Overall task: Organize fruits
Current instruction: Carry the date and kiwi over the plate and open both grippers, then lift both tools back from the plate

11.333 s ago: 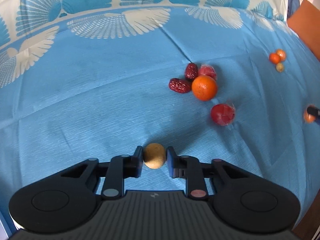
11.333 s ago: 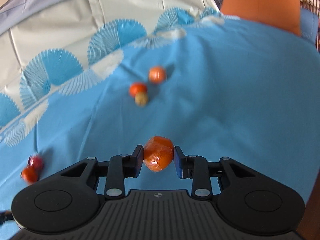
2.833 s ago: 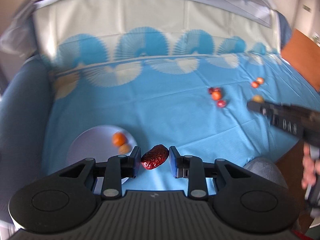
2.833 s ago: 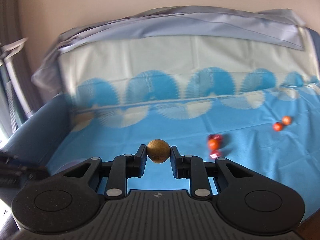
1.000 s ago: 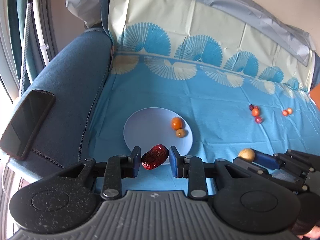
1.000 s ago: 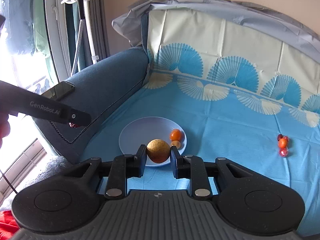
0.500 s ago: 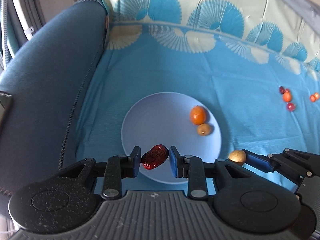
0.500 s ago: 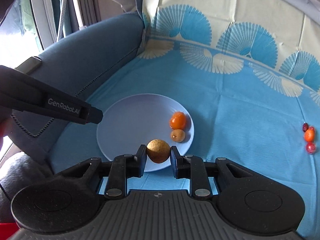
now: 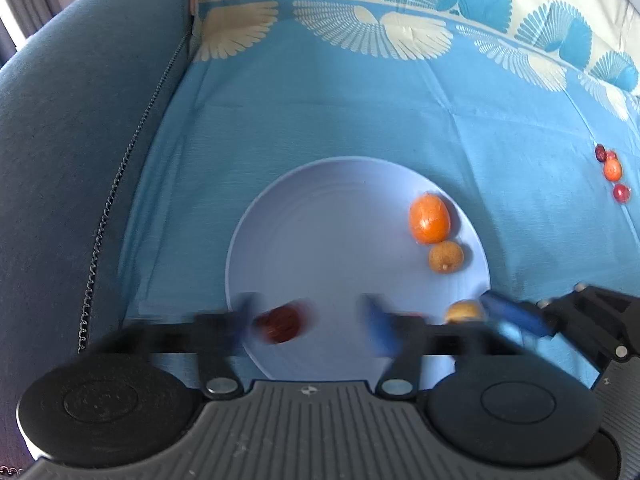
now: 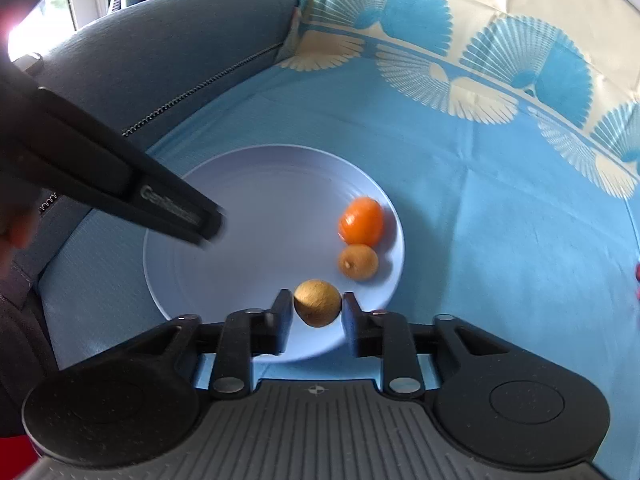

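A pale blue plate [image 9: 332, 236] lies on the blue cloth and holds an orange fruit [image 9: 429, 218] and a small brown fruit [image 9: 446, 256]. My left gripper [image 9: 310, 316] hangs over the plate's near rim. Its blurred jaws are opening wide, and the red date [image 9: 280, 322] sits loose between them, near the left finger. My right gripper [image 10: 317, 316] is over the same rim of the plate [image 10: 260, 200]. Its jaws are starting to open, with both pads still against a round brown fruit [image 10: 318, 302]. One finger of the left gripper [image 10: 172, 208] crosses the right wrist view.
A blue-grey sofa arm [image 9: 80, 120] rises just left of the plate. A few red and orange fruits [image 9: 612, 168] lie far right on the cloth. The patterned cloth [image 9: 360, 100] runs up the backrest. A hand [image 10: 12, 220] shows blurred at the left edge.
Both grippers came down closer to the plate. The left jaws sprang apart and let go of the red date. The brown fruit stays between the right fingers.
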The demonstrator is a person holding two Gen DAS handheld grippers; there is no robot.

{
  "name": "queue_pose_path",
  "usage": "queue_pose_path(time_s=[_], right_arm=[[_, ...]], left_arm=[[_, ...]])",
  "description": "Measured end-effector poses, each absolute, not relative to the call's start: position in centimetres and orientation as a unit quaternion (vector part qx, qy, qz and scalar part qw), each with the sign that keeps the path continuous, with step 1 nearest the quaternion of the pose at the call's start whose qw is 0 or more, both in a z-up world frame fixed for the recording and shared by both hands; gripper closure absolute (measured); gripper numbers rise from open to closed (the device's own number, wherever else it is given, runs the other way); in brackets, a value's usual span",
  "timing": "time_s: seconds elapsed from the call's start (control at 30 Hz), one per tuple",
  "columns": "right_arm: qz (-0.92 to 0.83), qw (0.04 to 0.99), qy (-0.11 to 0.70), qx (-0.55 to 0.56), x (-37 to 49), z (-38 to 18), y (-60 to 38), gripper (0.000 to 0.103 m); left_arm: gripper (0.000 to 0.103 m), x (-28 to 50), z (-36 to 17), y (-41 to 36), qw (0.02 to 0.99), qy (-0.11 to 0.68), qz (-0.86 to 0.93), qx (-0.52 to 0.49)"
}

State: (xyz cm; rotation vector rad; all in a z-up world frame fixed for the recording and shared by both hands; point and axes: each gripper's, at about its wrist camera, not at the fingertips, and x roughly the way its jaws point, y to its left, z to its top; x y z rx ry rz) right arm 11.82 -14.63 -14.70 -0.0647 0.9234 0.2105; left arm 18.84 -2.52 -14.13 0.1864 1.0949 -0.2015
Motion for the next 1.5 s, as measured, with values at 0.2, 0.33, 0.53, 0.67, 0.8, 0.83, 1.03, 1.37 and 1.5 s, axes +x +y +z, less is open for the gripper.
queue_pose_path(time_s=[0.2,0.33,0.53,0.67,0.8,0.83,1.03,1.37,1.5], right_arm=[[0.082,0.9,0.428,-0.028,10.9,-11.8,-15.6,0.016],[0.083,0.891,0.447,-0.013,8.1,-10.0,-16.1,0.01],[0.061,0.887,0.458,0.026,3.3,-7.4,-16.3,0.007],[0.049,0.895,0.442,0.045,0.3,-5.8,-16.5,0.006],[0.043,0.907,0.416,0.041,-2.4,-4.2,-16.5,0.005],[0.042,0.91,0.41,0.04,-3.0,-3.8,-16.5,0.004],[0.037,0.921,0.385,0.035,-5.5,-2.4,-17.0,0.004],[0.031,0.932,0.361,0.035,-7.6,-1.1,-17.5,0.003],[0.031,0.932,0.359,0.038,-7.8,-1.1,-17.7,0.003]], left_arm=[[0.0,17.0,-12.0,-1.9,0.847,0.519,-0.073,0.091],[0.0,14.6,-10.6,-1.5,0.838,0.534,-0.07,0.087],[0.0,9.6,-7.8,-0.8,0.845,0.524,-0.064,0.088],[0.0,6.1,-6.0,-0.7,0.854,0.507,-0.063,0.1],[0.0,2.7,-4.6,-0.3,0.863,0.491,-0.059,0.103],[0.0,2.0,-4.3,-0.1,0.864,0.49,-0.058,0.1],[0.0,-0.7,-3.2,0.5,0.869,0.483,-0.051,0.088],[0.0,-2.1,-1.2,-0.3,0.88,0.462,-0.057,0.096],[0.0,-2.3,-1.0,-0.7,0.88,0.461,-0.058,0.099]])
